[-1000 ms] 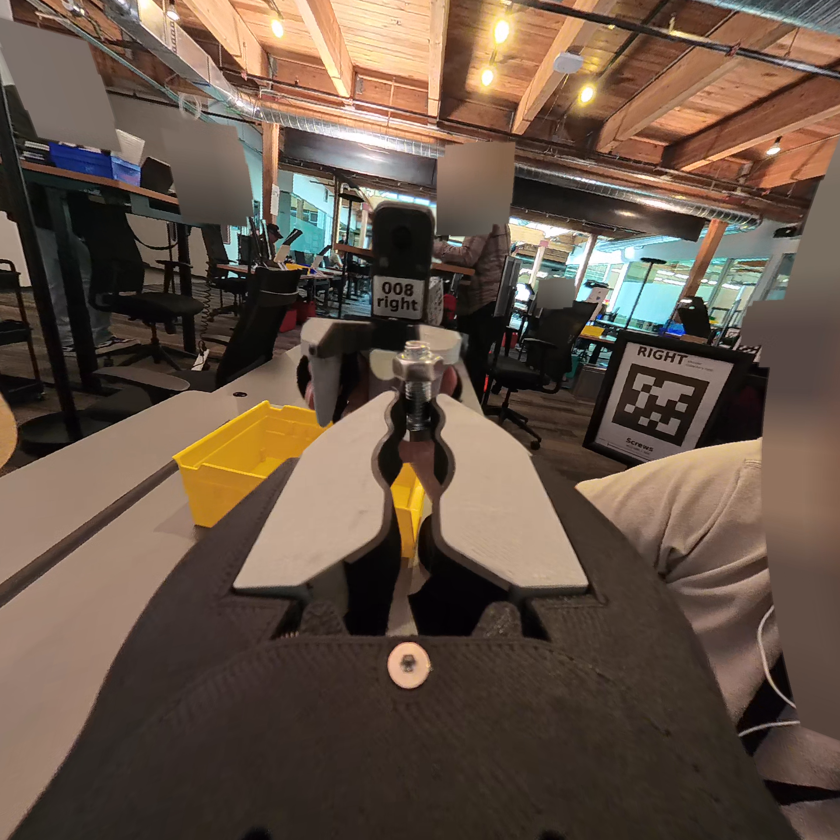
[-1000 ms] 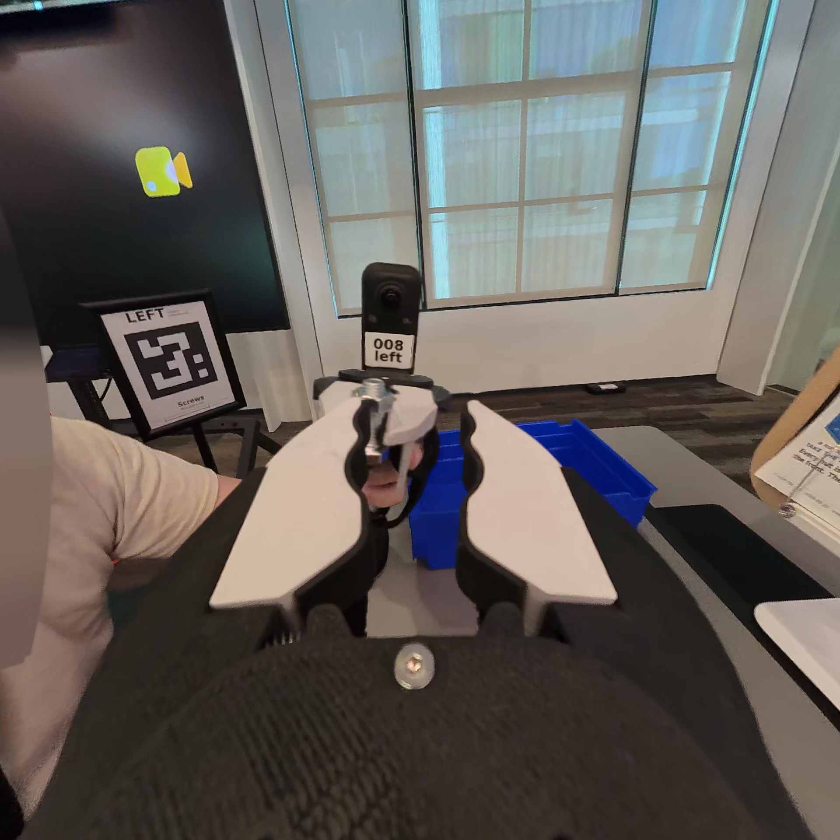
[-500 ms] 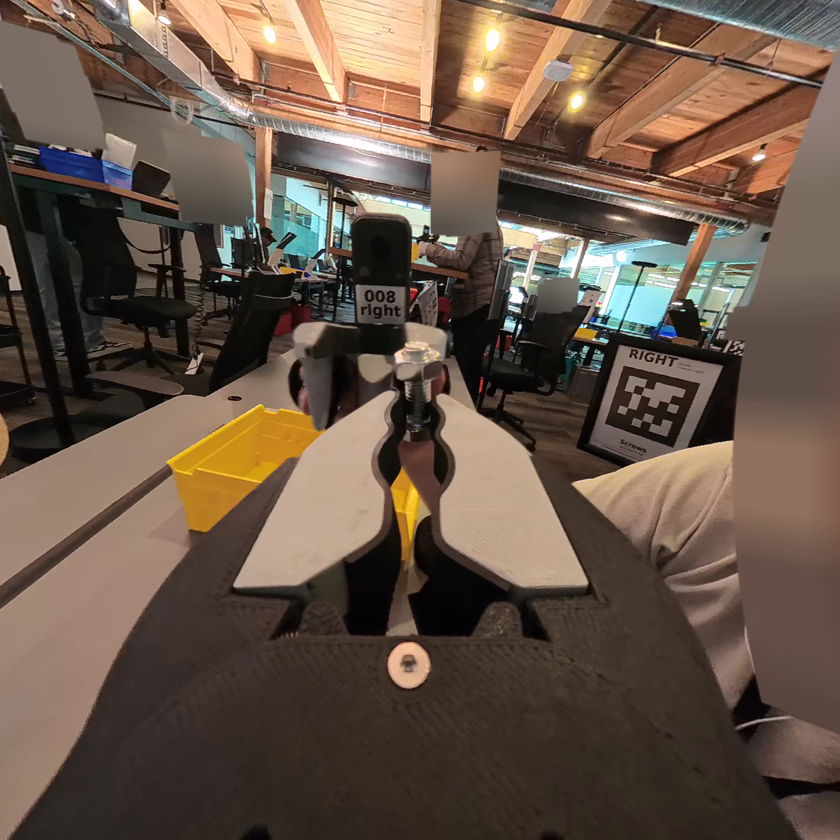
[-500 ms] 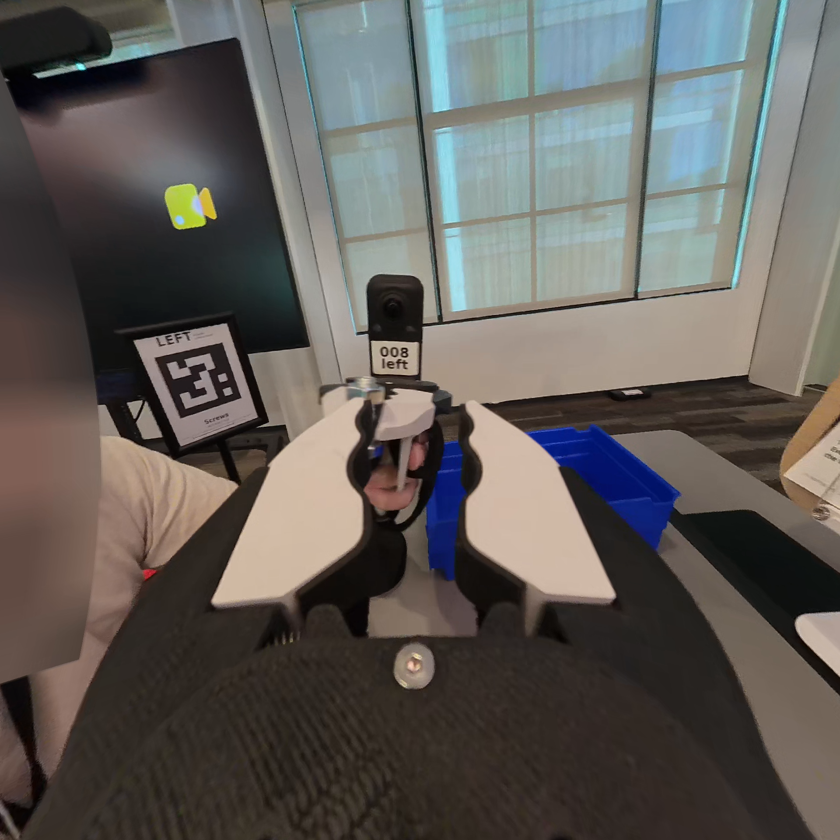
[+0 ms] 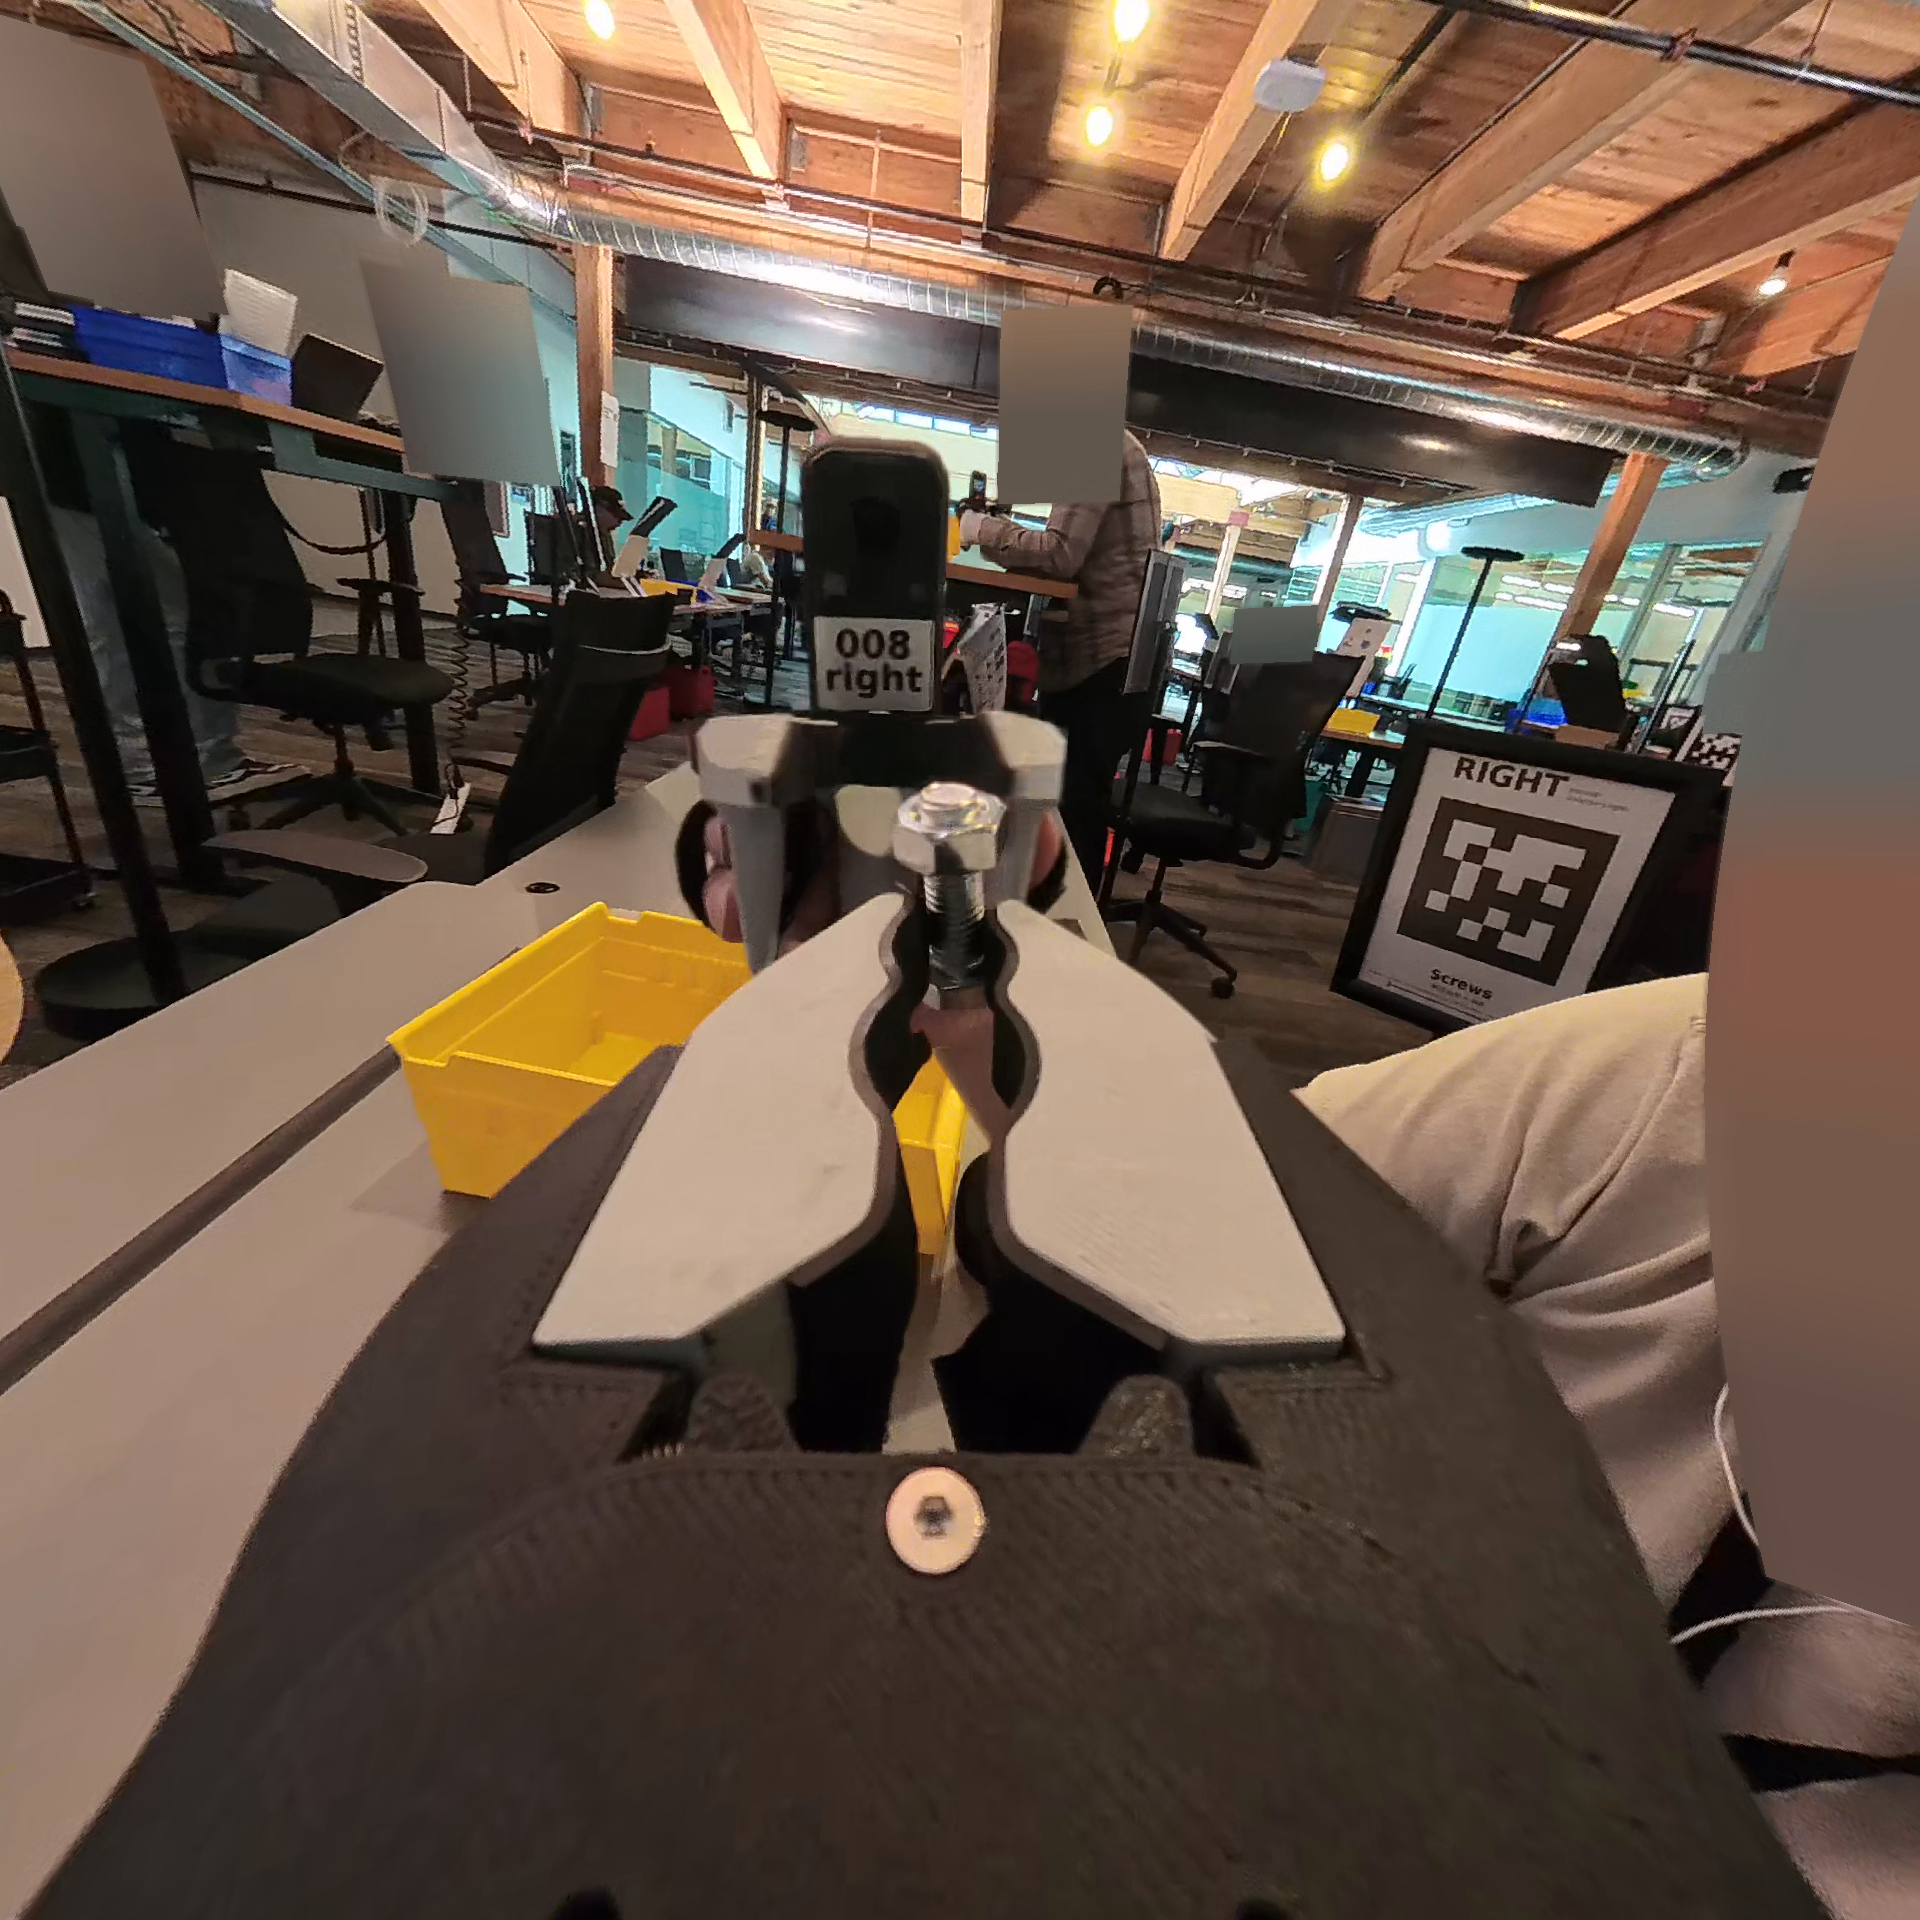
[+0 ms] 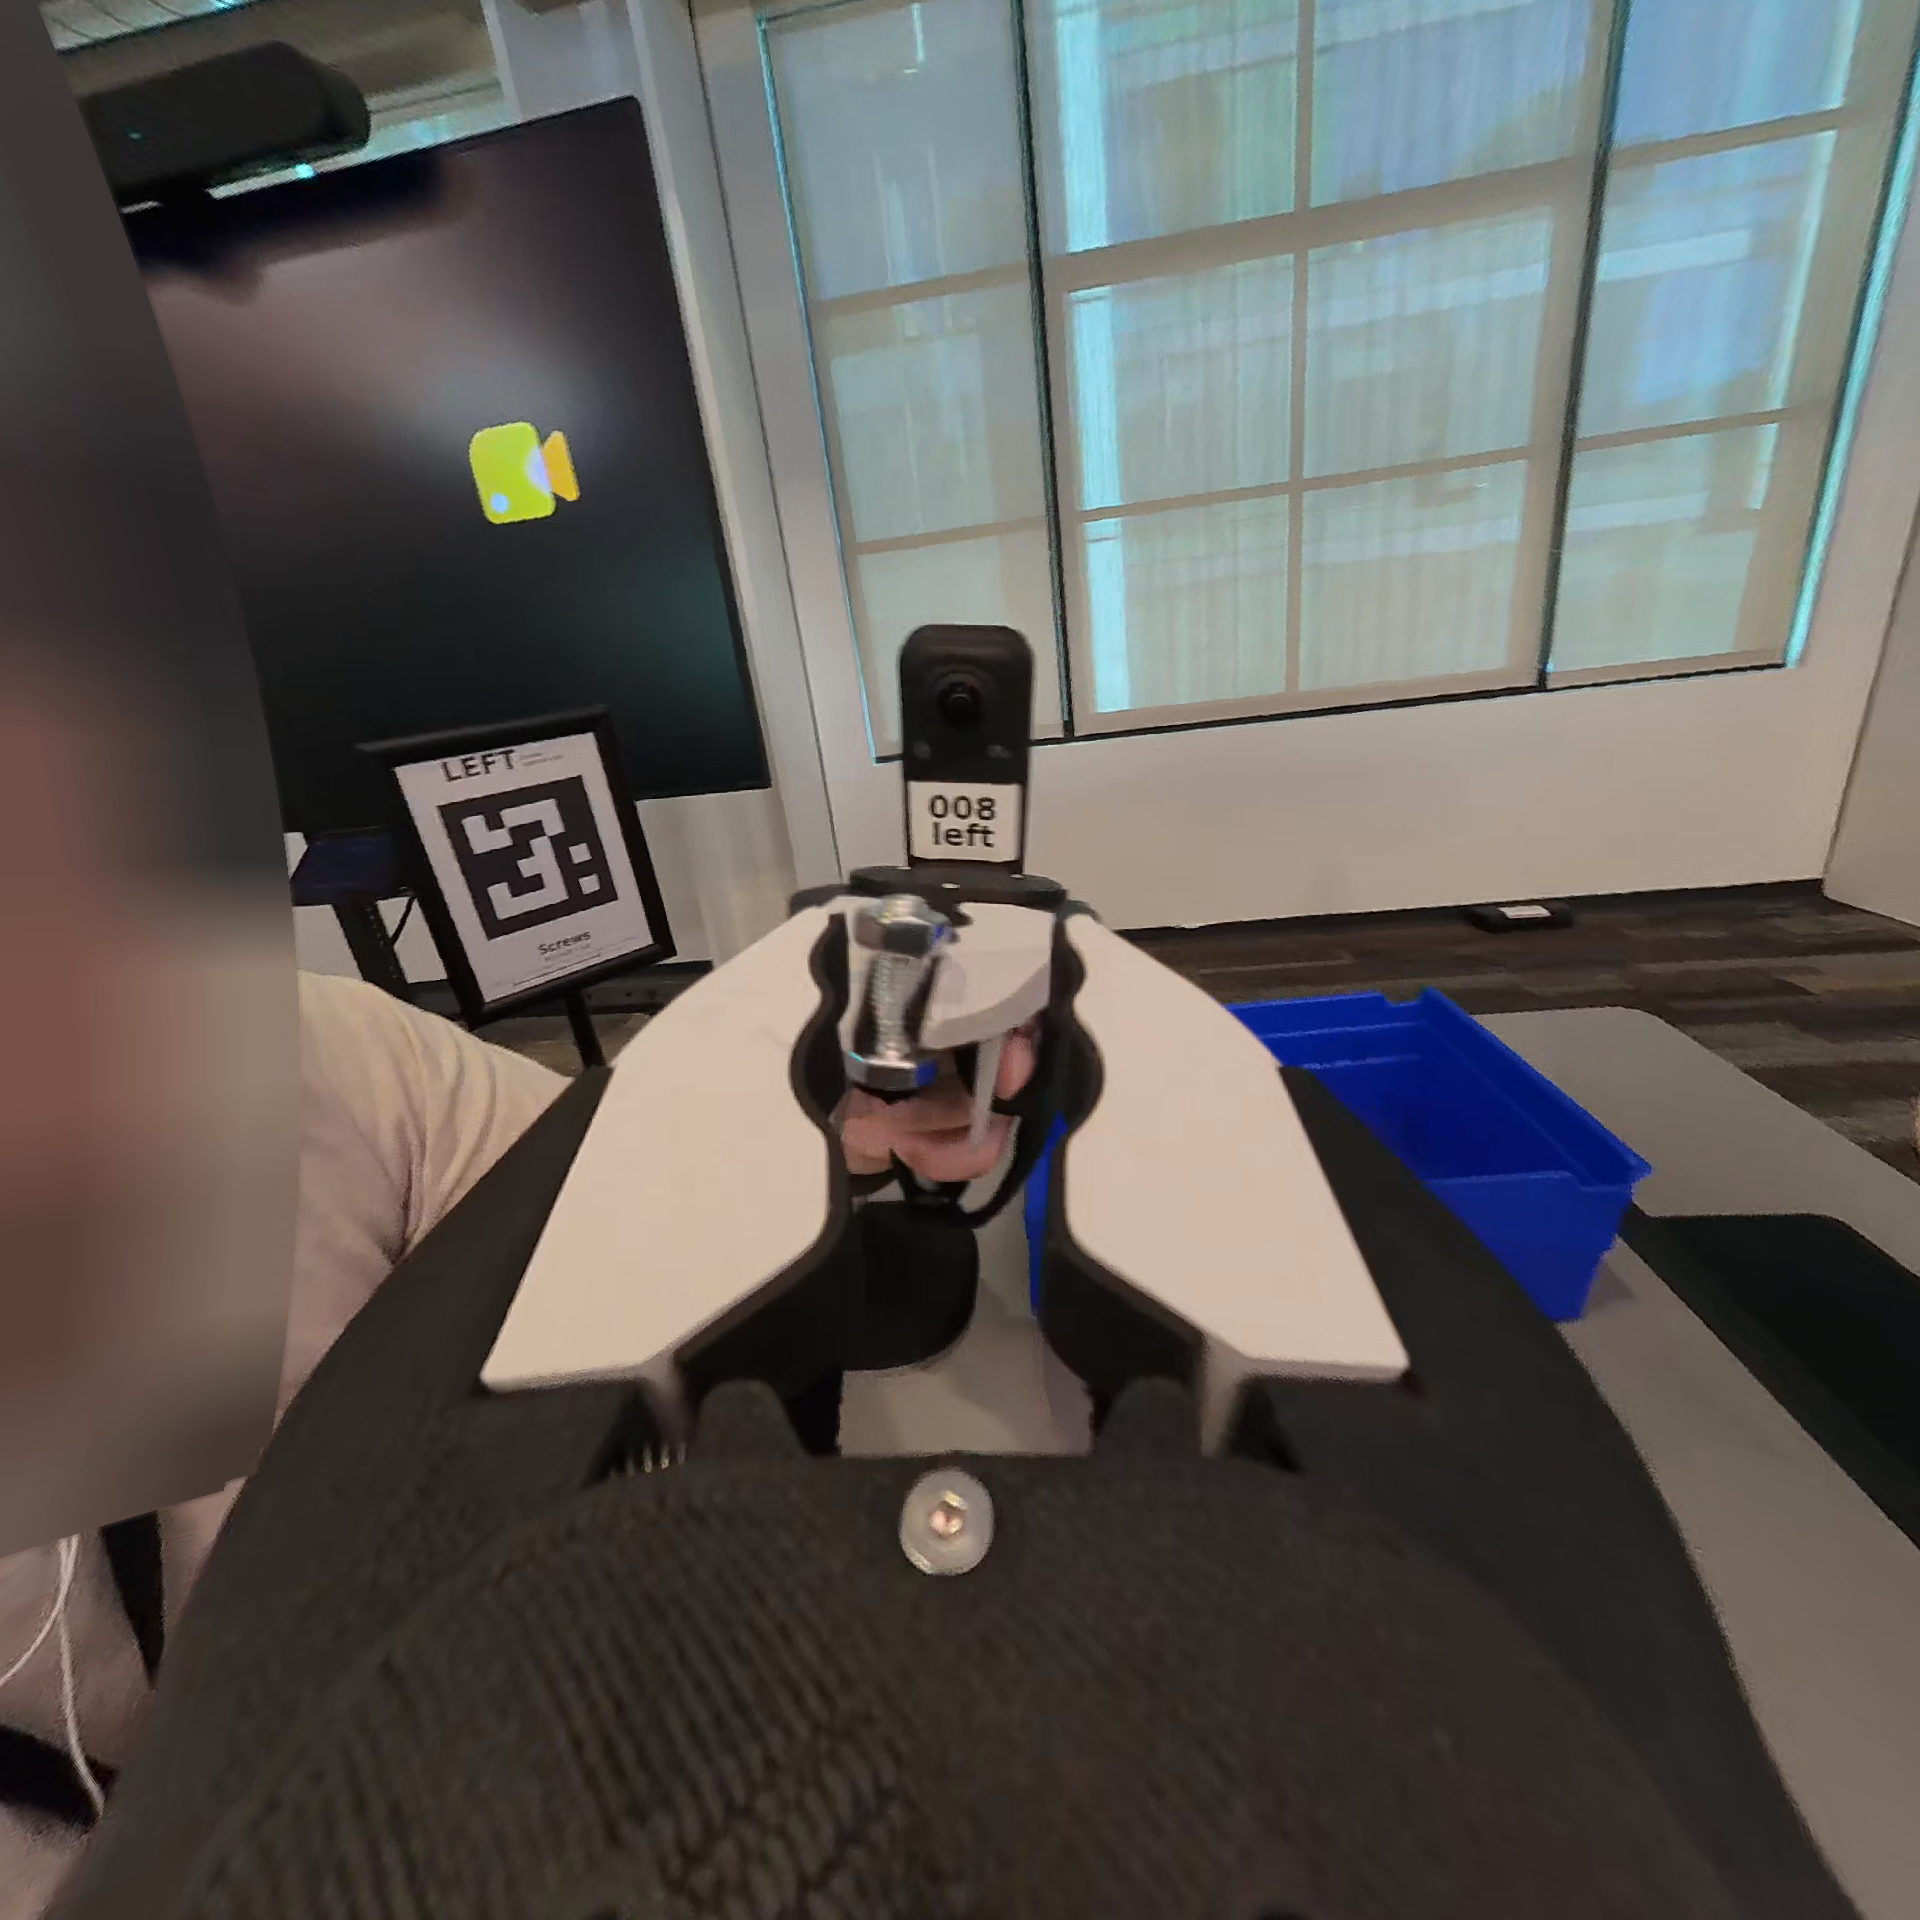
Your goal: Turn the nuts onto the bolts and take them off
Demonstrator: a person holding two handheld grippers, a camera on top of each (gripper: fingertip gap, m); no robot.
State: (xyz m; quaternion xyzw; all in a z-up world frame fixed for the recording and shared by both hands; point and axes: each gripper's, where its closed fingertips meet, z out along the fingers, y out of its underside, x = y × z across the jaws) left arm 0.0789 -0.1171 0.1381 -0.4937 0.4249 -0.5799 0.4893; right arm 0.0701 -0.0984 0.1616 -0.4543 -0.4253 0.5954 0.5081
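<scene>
My left gripper (image 5: 940, 925) is shut on the threaded shaft of a silver bolt (image 5: 951, 925), held upright above the table. A hex nut (image 5: 945, 844) sits at the bolt's upper end. My right gripper (image 6: 945, 935) faces it and is open. The bolt (image 6: 883, 997) stands between its two fingers, close to the left finger (image 6: 727, 1091), and I cannot tell whether it touches it. In the left wrist view the right gripper (image 5: 883, 821) shows just behind the nut. In the right wrist view the left gripper (image 6: 982, 982) shows behind the bolt.
A yellow bin (image 5: 561, 1029) stands on the grey table (image 5: 208, 1091) beyond the grippers. A blue bin (image 6: 1455, 1132) stands on the other side, with a black mat (image 6: 1766, 1299) beside it. A person's beige sleeve (image 5: 1507, 1143) is close by. Framed marker signs (image 5: 1507, 883) stand off the table. My left and right fingertips are right by each other.
The two grippers have come closer together. The bolt now looks larger and lies deeper between the right gripper's open fingers. The left gripper's hold on the bolt is unchanged.
</scene>
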